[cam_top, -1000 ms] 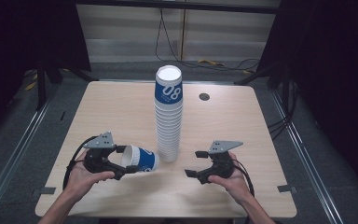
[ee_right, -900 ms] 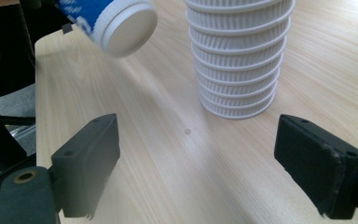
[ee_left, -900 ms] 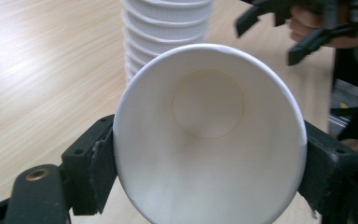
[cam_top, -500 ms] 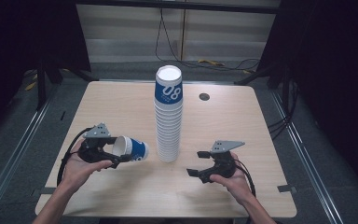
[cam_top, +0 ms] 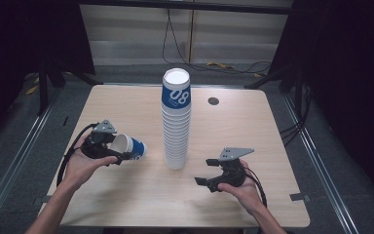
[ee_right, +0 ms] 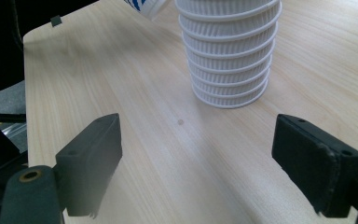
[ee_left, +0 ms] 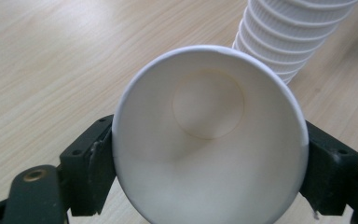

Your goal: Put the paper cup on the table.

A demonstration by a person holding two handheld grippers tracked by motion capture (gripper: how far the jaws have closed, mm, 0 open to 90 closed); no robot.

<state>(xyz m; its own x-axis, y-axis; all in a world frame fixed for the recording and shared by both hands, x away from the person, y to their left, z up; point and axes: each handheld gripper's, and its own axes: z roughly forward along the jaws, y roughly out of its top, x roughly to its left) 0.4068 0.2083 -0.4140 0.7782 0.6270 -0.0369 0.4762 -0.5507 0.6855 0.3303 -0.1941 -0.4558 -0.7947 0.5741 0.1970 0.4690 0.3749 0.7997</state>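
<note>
Left gripper (cam_top: pixel 119 155) is clamped on a single white paper cup with a blue printed band (cam_top: pixel 127 148), jaws pressing on opposite sides of the rim; in the left gripper view the cup (ee_left: pixel 209 135) lies on its side between the two black jaws, mouth facing the camera, round base visible inside. In the high view the cup is held clear of the pale wooden worktop (cam_top: pixel 126 105), mouth toward the person's left hand (cam_top: pixel 80 163), base pointing at the tall stack of white ribbed paper cups (cam_top: pixel 176 122), near it but not touching. Stack stands upright at mid-worktop; topmost cup carries a blue band with white numerals. Right gripper (cam_top: pixel 207 179) sits low over the worktop to the right of the stack base, jaws spread wide after narrowing slightly just now, nothing between them; the right gripper view shows bare wood between the jaws and the stack's lower cups (ee_right: pixel 228 56) ahead.
</note>
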